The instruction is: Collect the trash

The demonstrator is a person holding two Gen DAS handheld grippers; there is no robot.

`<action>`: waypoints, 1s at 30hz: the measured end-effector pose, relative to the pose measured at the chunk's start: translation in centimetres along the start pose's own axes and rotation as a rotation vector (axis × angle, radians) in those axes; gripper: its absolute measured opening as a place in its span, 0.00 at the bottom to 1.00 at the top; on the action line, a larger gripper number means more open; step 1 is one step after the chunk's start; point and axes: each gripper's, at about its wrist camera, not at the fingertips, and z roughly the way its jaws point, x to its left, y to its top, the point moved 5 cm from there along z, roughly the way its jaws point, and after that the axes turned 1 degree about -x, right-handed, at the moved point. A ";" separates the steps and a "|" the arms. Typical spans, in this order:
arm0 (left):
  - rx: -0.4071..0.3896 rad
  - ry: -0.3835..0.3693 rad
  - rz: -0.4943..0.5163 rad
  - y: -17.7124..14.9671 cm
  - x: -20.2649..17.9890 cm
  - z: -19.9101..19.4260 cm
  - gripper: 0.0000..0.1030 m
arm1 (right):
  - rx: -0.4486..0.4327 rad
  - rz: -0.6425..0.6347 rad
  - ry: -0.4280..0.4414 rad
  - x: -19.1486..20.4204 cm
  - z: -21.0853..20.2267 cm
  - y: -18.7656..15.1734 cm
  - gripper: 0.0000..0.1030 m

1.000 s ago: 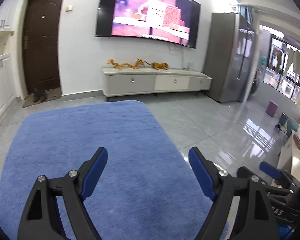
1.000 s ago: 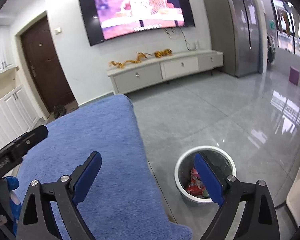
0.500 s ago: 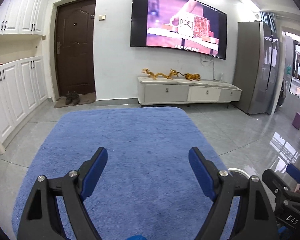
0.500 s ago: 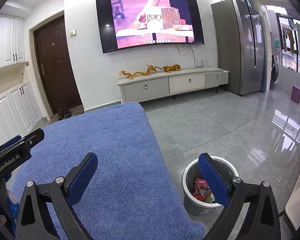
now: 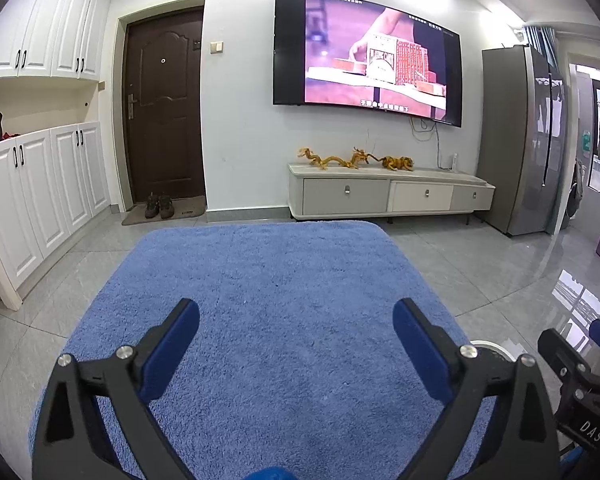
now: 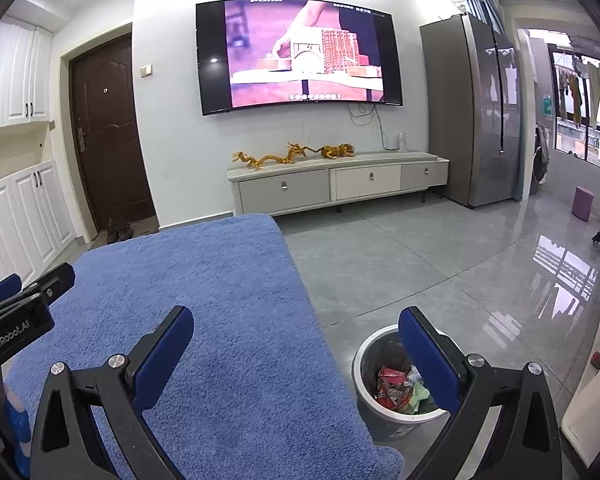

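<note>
Trash (image 6: 396,390) sits in bin (image 6: 364,354) at lower right, beside blue mat (image 6: 228,320); left gripper (image 5: 296,344) and right gripper (image 6: 296,344) both spread wide, holding nothing, so scan mat edges low for strays before wrapping up.

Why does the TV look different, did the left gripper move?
Yes. The left gripper swung left and tipped up: the TV slid rightward in its view, and the door came fully in.

Right hand-held gripper (image 6: 296,336) wide open over the blue rug (image 6: 220,300), trash bin (image 6: 384,420) with wrappers (image 6: 394,388) just beside it.
</note>
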 end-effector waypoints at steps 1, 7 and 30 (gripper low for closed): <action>-0.004 0.005 0.002 0.0 -0.1 -0.1 0.98 | -0.006 0.004 -0.004 -0.1 -0.1 -0.1 1.00; -0.010 0.007 0.008 0.2 -0.3 0.1 0.99 | -0.036 0.017 -0.034 -0.8 -0.5 -0.1 1.00; 0.010 -0.010 0.019 -0.7 -1.1 1.0 0.99 | -0.070 -0.007 -0.094 -1.5 -0.7 0.0 1.00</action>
